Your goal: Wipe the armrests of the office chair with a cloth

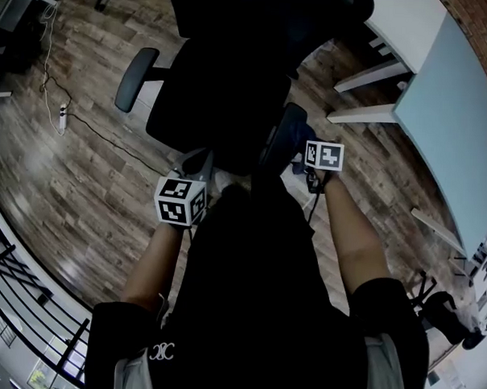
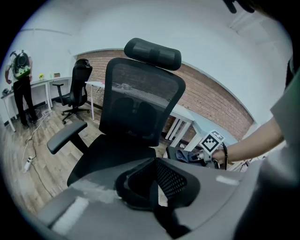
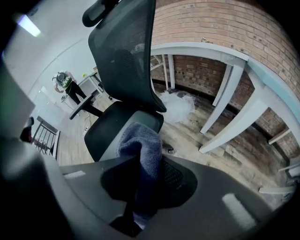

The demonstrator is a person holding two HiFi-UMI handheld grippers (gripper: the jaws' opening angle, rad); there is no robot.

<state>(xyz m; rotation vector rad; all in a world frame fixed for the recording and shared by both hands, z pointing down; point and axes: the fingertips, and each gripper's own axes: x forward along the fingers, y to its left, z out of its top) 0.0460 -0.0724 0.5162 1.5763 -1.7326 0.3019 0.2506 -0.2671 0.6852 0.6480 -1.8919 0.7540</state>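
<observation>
1. Cloth (image 3: pixel 140 140), blue and bunched, is pinched between the jaws of the right tool (image 3: pixel 140 185).
2. Just below this tool lies one armrest (image 1: pixel 288 123) of the office chair (image 2: pixel 140 93); the cloth seems to rest there, so wiping is probably under way.
3. Other armrest (image 2: pixel 65 137), well apart to this tool's left, looks not yet reached.
4. Left tool (image 2: pixel 154 187) is pressed together, empty.

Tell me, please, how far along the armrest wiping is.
Done: the right tongs have the cloth gripped. In hand: the cloth sits at the right armrest. Remaining: the left armrest, well away from the cloth; the left tongs are shut and empty. How clean either armrest is can't be seen.
</observation>
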